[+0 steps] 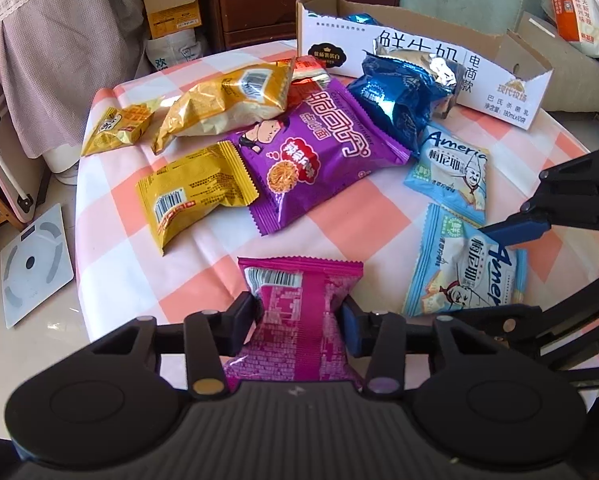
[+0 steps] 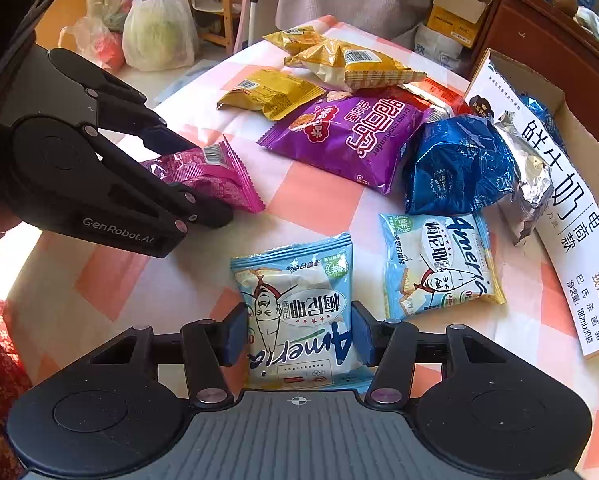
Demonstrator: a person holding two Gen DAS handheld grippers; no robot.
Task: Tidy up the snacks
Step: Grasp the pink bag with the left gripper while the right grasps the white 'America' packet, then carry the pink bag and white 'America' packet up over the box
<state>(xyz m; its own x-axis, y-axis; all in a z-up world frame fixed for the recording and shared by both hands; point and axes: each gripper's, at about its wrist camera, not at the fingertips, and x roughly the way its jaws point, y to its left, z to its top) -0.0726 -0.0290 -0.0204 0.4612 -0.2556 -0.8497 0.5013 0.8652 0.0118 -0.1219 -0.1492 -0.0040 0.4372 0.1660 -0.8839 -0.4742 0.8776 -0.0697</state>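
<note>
My left gripper [image 1: 299, 312] is shut on a magenta snack packet [image 1: 295, 292], its pads pinching the packet's middle into a waist. In the right wrist view that gripper [image 2: 199, 180] comes in from the left with the magenta packet [image 2: 219, 172] on the checked tablecloth. My right gripper [image 2: 297, 328] is shut on a light blue cracker packet [image 2: 295, 280], with a pad against each side edge. The same gripper [image 1: 479, 276] and packet [image 1: 459, 276] show at the right of the left wrist view. A white open cardboard box [image 1: 379, 40] stands at the back of the table.
A purple noodle packet [image 1: 315, 160], a crumpled dark blue bag [image 1: 395, 96], a second light blue packet [image 1: 451, 172] and three yellow packets [image 1: 195, 196] lie across the round table. A scale [image 1: 31, 264] lies on the floor at left; the table edge curves close by.
</note>
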